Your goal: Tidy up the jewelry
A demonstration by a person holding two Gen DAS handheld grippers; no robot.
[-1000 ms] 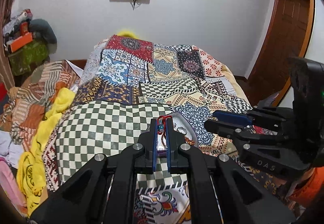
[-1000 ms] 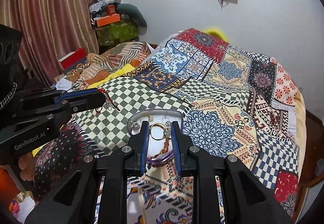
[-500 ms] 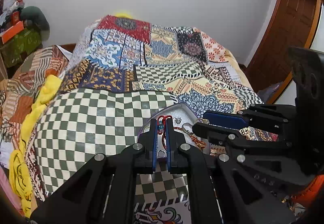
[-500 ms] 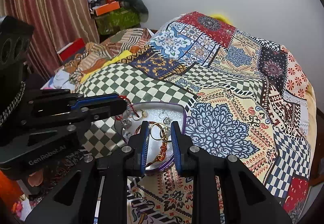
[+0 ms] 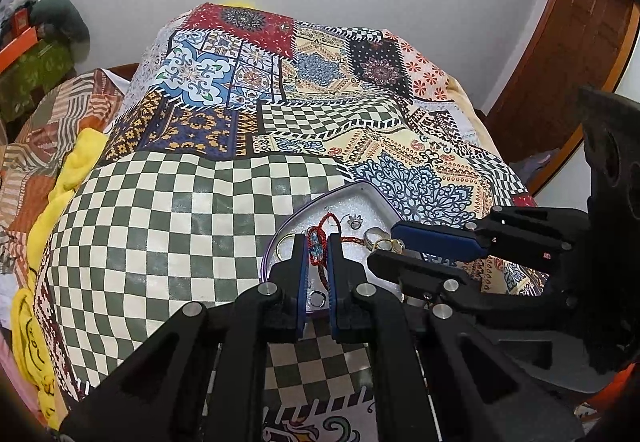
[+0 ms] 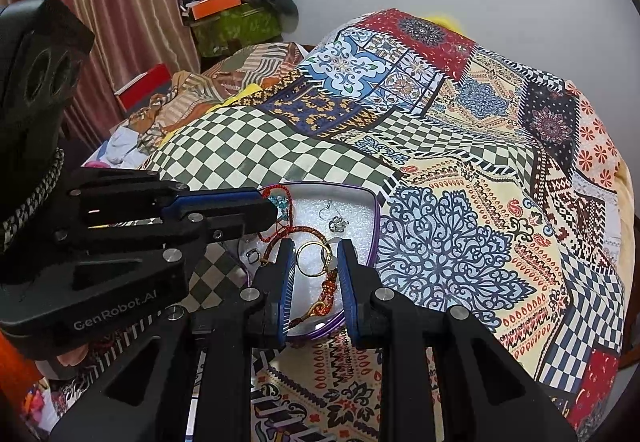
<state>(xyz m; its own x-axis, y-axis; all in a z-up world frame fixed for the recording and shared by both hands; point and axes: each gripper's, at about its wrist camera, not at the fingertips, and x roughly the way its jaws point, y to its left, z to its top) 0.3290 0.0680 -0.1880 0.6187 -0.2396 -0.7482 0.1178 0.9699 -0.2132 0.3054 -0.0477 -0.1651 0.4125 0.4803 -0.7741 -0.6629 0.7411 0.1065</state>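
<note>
A heart-shaped white tray (image 5: 362, 202) (image 6: 356, 210) with a purple rim lies on the patchwork bedspread. My left gripper (image 5: 318, 254) (image 6: 272, 207) is shut on a red thread bracelet (image 5: 318, 251) (image 6: 280, 202) with blue beads, just above the tray's left side. My right gripper (image 6: 318, 260) (image 5: 384, 245) is shut on a gold ring (image 6: 314, 259) (image 5: 390, 243) over the tray's near part. An orange braided cord (image 6: 326, 290) trails below the ring; I cannot tell whether the two are joined. A small silver earring (image 6: 338, 224) (image 5: 354, 220) lies in the tray.
The bedspread (image 5: 312, 114) covers a bed that slopes up to the far wall. Crumpled clothes and a yellow cloth (image 5: 72, 170) are heaped along the left. A wooden door (image 5: 560, 54) stands at the right, and boxes (image 6: 224, 6) are piled in the left corner.
Both grippers have sunk toward the tray and tipped further down, so the tray now sits right under their tips. Each still grips the same piece.
</note>
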